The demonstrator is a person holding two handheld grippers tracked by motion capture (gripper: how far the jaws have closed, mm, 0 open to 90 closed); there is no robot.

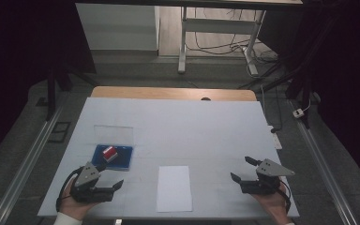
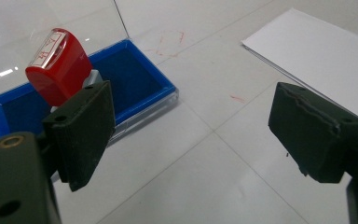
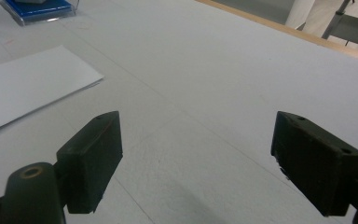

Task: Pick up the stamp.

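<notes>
The room around me is dark, with a grey floor, metal rails at both sides and one white desk frame at the top of the high view. In front of me lies one white table top (image 1: pixel 192 126), its wooden edge showing along the far side.

On it I count one red stamp (image 1: pixel 109 152), one blue ink pad (image 1: pixel 114 157) and one sheet of white paper (image 1: pixel 174 188). The stamp stands tilted on the ink pad in the lower left of the high view; the pad's clear lid (image 1: pixel 114 133) lies open flat just behind it. In my left gripper view the stamp (image 2: pixel 58 65) sits at the upper left, just past my left jaw, on the blue pad (image 2: pixel 135 84), and a few faint red marks show on the table beside the pad. The paper lies low in the middle of the high view, between my two hands and well apart from the pad.

I hold two grippers. My left gripper (image 1: pixel 104 178) is at the lower left, near the pad, its jaws spread wide with nothing between them, not touching the stamp. My right gripper (image 1: pixel 243 169) is at the lower right, jaws also spread wide over bare table.
</notes>
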